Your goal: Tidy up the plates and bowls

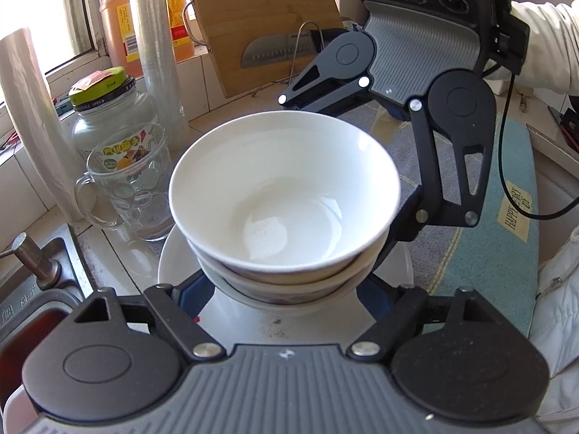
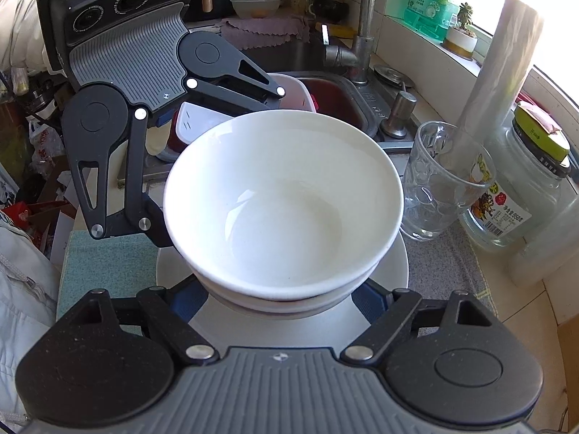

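Observation:
A stack of white bowls stands on a white plate on the counter; it also shows in the right wrist view with the plate under it. My left gripper is open, its fingers on either side of the stack's base, above the plate. My right gripper is open in the same way from the opposite side. Each gripper shows in the other's view, behind the bowls. The fingertips are hidden by the bowls.
A glass mug and a lidded glass jar stand close beside the plate. Rolls of plastic film, an orange bottle and a cutting board are behind. The sink with a basin lies beyond. A cloth mat covers the counter.

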Demonstrator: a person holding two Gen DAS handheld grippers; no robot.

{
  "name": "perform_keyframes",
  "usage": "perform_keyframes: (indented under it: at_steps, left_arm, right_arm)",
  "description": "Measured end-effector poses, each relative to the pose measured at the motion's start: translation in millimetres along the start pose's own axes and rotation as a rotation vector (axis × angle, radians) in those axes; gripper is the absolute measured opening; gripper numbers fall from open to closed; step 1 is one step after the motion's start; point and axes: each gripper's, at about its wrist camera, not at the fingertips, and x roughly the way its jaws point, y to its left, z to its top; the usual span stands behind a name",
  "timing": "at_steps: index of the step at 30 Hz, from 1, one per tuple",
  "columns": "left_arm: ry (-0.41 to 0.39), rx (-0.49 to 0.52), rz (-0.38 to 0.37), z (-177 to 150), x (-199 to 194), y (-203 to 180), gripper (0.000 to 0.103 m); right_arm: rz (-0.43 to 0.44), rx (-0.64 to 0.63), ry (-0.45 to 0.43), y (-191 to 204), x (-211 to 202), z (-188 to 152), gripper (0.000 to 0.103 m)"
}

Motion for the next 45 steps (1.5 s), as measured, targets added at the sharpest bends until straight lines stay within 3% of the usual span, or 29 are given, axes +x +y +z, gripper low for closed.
perform_keyframes:
  at_steps: [20, 22, 23, 26, 31, 36, 42, 45]
  left_arm:
    - [-0.005, 0.02, 0.023, -2.7, 3.3, -6.8, 0.085]
    - [-0.012, 0.028, 0.031, -3.1, 1.6, -8.9, 0.09]
    - [-0.025, 0.022, 0.029, -3.4, -0.5, -8.8, 0.092]
    - [-0.05, 0.009, 0.047, -5.5, -7.3, -8.4, 0.099]
    - [-0.054, -0.009, 0.071, -15.1, -16.1, -16.1, 0.1]
    - [-0.109, -0.03, 0.15, -21.0, -34.6, -36.7, 0.1]
    - [-0.261, -0.135, 0.317, -25.1, -64.1, -76.3, 0.102]
    - [-0.233, -0.253, 0.409, -23.0, -69.3, -93.3, 0.102]
  right_arm:
    - [-0.028, 0.025, 0.017, 3.4, 1.1, -0.4, 0.09]
    - [-0.022, 0.039, 0.009, 4.1, -0.1, 0.4, 0.095]
    - [-0.031, 0.043, -0.004, 5.0, -2.2, 0.2, 0.103]
    - [-0.063, 0.058, -0.003, 6.6, -4.8, -1.4, 0.103]
    - [-0.113, 0.11, 0.003, 13.6, -9.5, -9.4, 0.103]
    - [-0.186, 0.176, -0.009, 30.9, -24.2, -19.5, 0.103]
    - [-0.348, 0.337, -0.002, 60.0, -44.9, -33.9, 0.103]
    - [-0.457, 0.498, -0.021, 74.6, -57.2, -45.1, 0.103]
